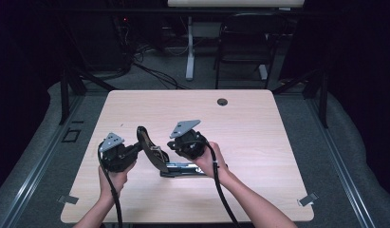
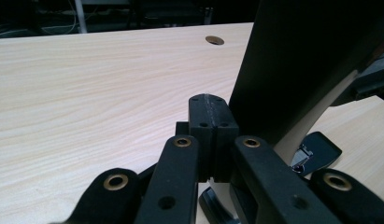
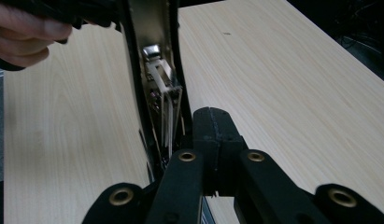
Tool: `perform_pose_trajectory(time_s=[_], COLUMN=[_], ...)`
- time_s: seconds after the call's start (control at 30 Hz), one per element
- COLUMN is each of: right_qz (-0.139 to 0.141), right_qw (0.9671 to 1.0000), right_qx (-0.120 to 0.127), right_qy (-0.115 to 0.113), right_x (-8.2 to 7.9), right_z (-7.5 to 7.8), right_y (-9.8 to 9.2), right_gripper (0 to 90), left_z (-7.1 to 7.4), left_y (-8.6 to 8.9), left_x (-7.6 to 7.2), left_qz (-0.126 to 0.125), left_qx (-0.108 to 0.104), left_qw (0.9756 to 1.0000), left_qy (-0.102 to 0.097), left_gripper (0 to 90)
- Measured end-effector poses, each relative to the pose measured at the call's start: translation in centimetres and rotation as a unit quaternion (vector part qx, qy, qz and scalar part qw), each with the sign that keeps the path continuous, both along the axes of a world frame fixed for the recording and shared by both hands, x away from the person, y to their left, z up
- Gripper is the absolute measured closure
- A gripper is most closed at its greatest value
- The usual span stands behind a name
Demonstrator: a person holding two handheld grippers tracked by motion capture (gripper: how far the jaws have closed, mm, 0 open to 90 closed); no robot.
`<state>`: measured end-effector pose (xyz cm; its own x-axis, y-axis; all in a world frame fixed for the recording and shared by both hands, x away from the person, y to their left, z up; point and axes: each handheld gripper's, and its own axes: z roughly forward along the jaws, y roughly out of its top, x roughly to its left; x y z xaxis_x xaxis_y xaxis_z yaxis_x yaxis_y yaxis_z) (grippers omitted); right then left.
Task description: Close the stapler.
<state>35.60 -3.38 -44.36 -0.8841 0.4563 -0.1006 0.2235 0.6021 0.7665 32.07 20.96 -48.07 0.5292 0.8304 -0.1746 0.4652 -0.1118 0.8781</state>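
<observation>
Forearms framed both grippers, left gripper and right gripper, jaws pressed together empty, beside the opened stapler at worktop's six o'clock; toppling was risked if nudged.

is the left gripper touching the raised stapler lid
Cannot tell. In the left gripper view the shut left gripper sits right beside the lid, but no contact or gap shows plainly.

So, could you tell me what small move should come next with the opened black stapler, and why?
Probably ease the raised black stapler lid down toward its metal base. The lid stands tilted open, the left gripper is against it with jaws shut, and the right gripper, also shut, sits above the base lying on the wooden table.
</observation>
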Motion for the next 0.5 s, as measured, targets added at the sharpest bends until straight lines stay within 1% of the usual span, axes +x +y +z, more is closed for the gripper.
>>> perform_pose_trajectory(time_s=[0.1,0.13,0.27,0.33,0.4,0.43,0.47,0.5], right_qz=[0.009,0.011,0.016,0.017,0.019,0.021,0.022,0.021], right_qw=[0.9999,0.9999,0.9998,0.9998,0.9997,0.9996,0.9995,0.9995], right_qx=[0.002,-0.002,0.001,0.004,0.005,0.006,0.006,0.011], right_qy=[-0.005,-0.006,-0.011,-0.012,-0.015,-0.017,-0.020,-0.023], right_x=[-0.3,-0.3,-0.4,-0.4,-0.5,-0.6,-0.6,-0.7], right_z=[0.3,0.4,0.7,0.9,1.1,1.2,1.3,1.4], right_y=[0.7,0.8,1.2,1.4,1.5,1.6,1.6,1.7], right_gripper=[90.0,90.0,90.0,90.0,90.0,90.0,90.0,90.0], left_z=[0.0,-0.1,-0.2,-0.3,-0.3,-0.4,-0.3,-0.4], left_y=[-0.1,-0.2,-0.4,-0.6,-0.8,-1.0,-1.1,-1.3], left_x=[0.0,0.0,-0.1,-0.1,-0.1,-0.1,-0.1,0.0], left_qz=[-0.002,-0.001,-0.001,-0.002,-0.005,-0.005,-0.009,-0.011], left_qx=[0.002,0.003,0.006,0.004,0.007,0.006,0.009,0.010], left_qw=[1.0000,1.0000,1.0000,1.0000,1.0000,1.0000,0.9999,0.9999], left_qy=[-0.001,-0.001,0.001,-0.003,-0.001,-0.004,-0.001,-0.003], left_gripper=[90.0,90.0,90.0,90.0,90.0,90.0,90.0,90.0])
